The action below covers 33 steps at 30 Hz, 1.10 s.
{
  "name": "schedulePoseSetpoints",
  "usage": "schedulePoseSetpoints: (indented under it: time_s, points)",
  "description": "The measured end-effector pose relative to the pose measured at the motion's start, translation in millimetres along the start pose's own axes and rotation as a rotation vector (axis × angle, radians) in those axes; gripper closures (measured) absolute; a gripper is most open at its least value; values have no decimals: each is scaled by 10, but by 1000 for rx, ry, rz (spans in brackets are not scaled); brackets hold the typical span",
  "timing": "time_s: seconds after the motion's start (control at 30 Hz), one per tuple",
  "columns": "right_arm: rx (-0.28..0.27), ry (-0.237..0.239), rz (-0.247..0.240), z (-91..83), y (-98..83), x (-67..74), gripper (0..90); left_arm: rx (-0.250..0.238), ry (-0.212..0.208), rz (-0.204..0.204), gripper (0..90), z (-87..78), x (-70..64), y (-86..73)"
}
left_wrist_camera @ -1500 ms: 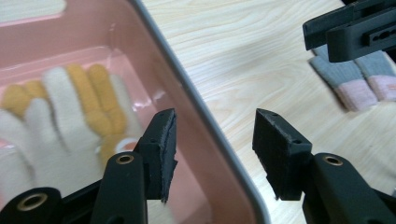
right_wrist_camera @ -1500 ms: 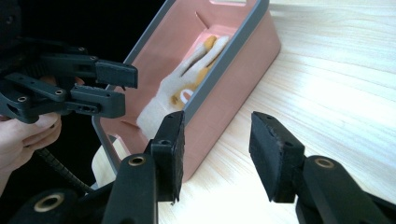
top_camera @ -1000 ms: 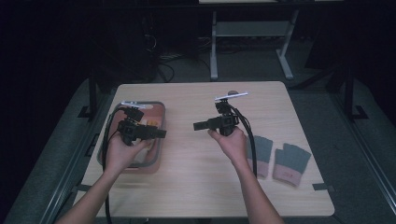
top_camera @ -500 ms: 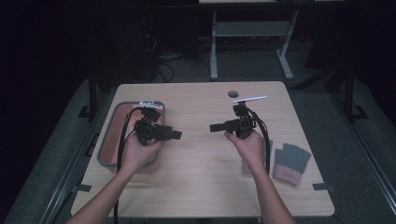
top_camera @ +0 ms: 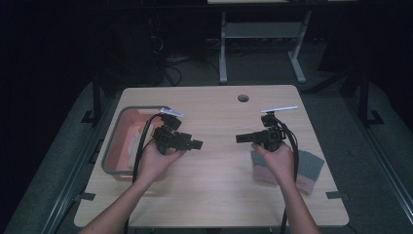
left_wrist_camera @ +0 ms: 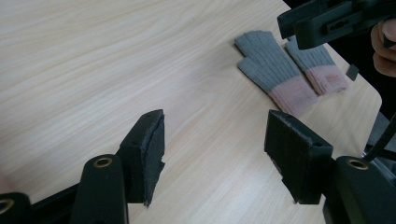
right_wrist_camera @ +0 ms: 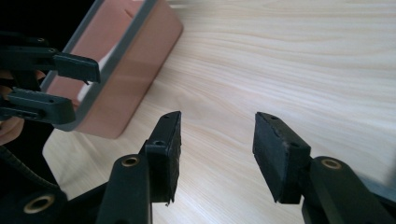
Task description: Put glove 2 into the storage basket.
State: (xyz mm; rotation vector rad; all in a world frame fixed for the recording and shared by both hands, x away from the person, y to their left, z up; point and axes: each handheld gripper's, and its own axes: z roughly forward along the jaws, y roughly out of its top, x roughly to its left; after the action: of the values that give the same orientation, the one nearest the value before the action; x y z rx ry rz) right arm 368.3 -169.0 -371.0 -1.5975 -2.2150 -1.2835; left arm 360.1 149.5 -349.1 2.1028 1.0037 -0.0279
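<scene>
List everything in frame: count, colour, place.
gloves: 2, grey with pink cuffs, flat side by side near the table's right edge, under the right hand in the high view
bin: 1, pink with grey rim, left side of table; something pale inside, unclear
table: 1, light wood, round hole near the far edge
desk frame: 1, white legs, on the floor behind the table
left claw: 1, black, jaws apart and just been opening, nothing between
right claw: 1, black, jaws apart, nothing between
hands: 2, holding the claws above the table
</scene>
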Motion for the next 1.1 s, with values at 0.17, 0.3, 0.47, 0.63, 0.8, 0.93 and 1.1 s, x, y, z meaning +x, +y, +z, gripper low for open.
schedulePoseSetpoints:
  time_s: [0.17,0.3,0.47,0.63,0.8,0.93,1.1]
  points:
    - [-10,-20,9,-88,-51,-74,514,-4,-17,8,377,77,-64,17]
    - [-12,-35,12,-150,-88,-118,509,-11,-38,6,371,142,-123,16]
    - [-15,-57,15,-241,-172,-193,505,-20,-64,24,357,238,-208,11]
    - [-26,-69,26,-331,-284,-297,502,-16,-84,40,352,343,-310,4]
    - [-46,-83,41,-409,-399,-396,499,-2,-101,56,348,475,-401,-34]
    - [-48,-95,48,-444,-472,-462,496,23,-120,61,334,589,-458,-64]
    - [-49,-130,44,-509,-559,-540,493,25,-135,80,323,672,-525,-90]
